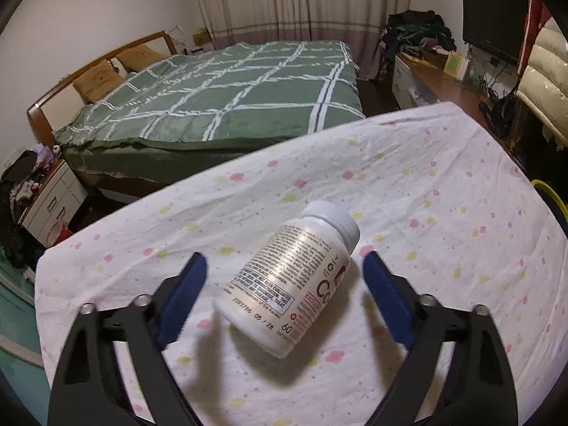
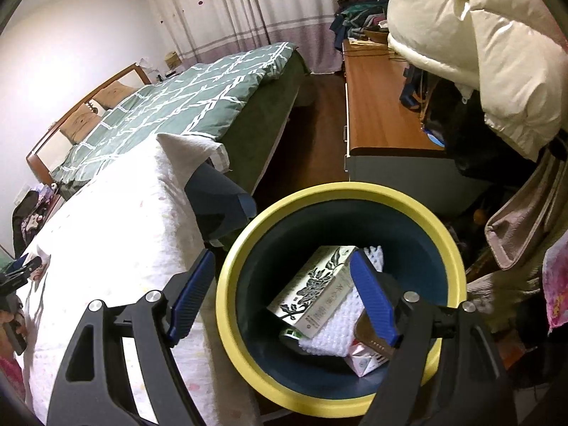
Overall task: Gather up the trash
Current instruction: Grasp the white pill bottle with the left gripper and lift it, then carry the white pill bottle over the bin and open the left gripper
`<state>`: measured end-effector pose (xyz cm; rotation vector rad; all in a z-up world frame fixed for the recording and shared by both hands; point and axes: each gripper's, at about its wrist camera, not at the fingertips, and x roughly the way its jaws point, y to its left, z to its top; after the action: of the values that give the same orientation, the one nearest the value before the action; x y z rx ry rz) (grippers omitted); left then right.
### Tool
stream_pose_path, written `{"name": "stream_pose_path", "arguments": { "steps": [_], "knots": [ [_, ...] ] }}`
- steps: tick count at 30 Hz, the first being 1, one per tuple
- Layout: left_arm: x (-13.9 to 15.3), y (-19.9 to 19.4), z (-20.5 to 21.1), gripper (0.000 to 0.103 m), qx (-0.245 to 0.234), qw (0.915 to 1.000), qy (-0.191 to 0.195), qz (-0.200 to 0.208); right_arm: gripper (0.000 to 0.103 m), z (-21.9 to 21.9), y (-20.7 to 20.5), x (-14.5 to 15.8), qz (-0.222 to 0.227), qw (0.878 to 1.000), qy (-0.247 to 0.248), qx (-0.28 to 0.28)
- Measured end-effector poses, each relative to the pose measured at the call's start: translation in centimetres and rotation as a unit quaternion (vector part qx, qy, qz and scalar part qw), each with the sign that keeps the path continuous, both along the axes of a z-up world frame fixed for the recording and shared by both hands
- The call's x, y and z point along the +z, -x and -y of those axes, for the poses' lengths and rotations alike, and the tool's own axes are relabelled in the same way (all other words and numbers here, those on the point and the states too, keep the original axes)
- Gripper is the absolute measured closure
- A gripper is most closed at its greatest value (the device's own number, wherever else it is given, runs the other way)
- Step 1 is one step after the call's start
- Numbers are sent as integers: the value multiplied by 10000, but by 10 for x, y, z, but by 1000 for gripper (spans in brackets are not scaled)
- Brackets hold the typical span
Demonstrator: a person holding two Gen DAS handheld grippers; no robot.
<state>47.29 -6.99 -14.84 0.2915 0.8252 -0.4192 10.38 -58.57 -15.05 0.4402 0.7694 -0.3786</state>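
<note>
Left claw wide around the bottle at frame center, not gripping; right claw wide, empty over the bin.

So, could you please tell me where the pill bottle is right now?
In the left wrist view, the pill bottle lies on its side on the flowered sheet, between the left gripper's open fingers.

Table under flower-print cloth (wrinkled); white pill bottle lying on it.

The right claw hangs open above the yellow-rimmed bin of trash.
</note>
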Motion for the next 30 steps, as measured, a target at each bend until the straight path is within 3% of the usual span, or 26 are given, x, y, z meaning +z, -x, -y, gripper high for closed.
{"name": "stream_pose_path", "arguments": {
  "steps": [2,15,24,30],
  "knots": [
    [-2,1,2,31,-21,10000,-26,-17,29,-2,-1,-1,-5,10000,0,21],
    [14,31,15,32,-16,9992,-36,402,29,-6,6,-3,50,9997,-165,153],
    [49,99,45,32,-495,9961,119,719,29,-4,33,10,202,9995,-155,195],
    [74,146,96,32,-1043,9915,193,750,29,-4,60,28,375,9990,56,226]
  ]
}}
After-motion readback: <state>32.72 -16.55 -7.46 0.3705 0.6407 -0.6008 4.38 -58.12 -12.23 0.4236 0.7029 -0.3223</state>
